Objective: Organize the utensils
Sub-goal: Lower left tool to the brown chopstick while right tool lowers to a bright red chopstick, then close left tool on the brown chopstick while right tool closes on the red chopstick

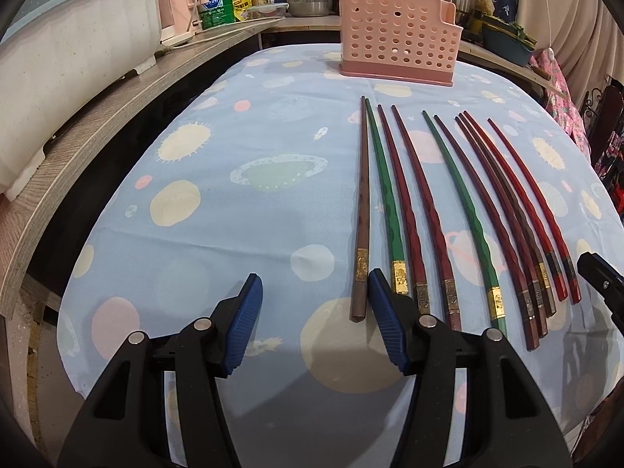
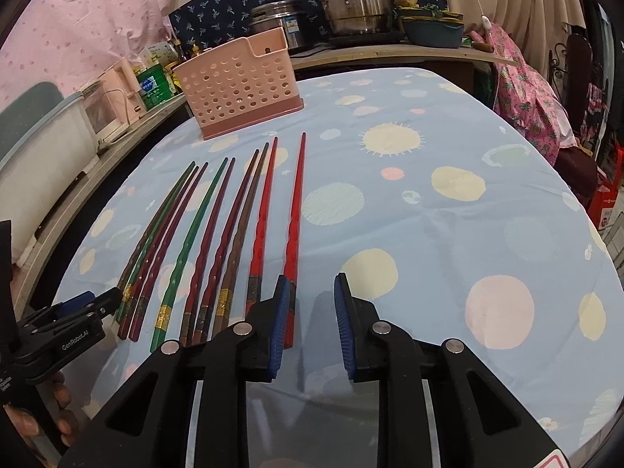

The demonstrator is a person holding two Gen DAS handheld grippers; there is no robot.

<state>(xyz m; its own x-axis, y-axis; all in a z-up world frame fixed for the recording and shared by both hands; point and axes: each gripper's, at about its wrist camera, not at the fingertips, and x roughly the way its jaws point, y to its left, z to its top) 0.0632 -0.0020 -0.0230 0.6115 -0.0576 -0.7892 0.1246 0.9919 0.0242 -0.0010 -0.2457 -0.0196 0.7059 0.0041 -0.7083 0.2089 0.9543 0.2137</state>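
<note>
Several chopsticks lie side by side on the blue planet-print tablecloth [image 1: 234, 148]: a brown one [image 1: 362, 210] at the left, green ones [image 1: 384, 191], dark red ones [image 1: 421, 210] and bright red ones [image 2: 293, 230] at the right. A pink perforated utensil holder [image 1: 394, 35] stands upright beyond their tips; it also shows in the right wrist view [image 2: 238, 85]. My left gripper [image 1: 314, 288] is open and empty, low over the cloth just left of the brown chopstick's handle. My right gripper [image 2: 312, 292] is open and empty at the bright red chopsticks' handle end.
A wooden counter [image 1: 97, 124] runs along the left with a white bin [image 1: 70, 58], a pink appliance [image 1: 179, 7] and bottles. Steel pots [image 2: 351, 0] and a blue basin [image 2: 433, 27] stand behind the table. Pink cloth [image 2: 526, 89] hangs at the right.
</note>
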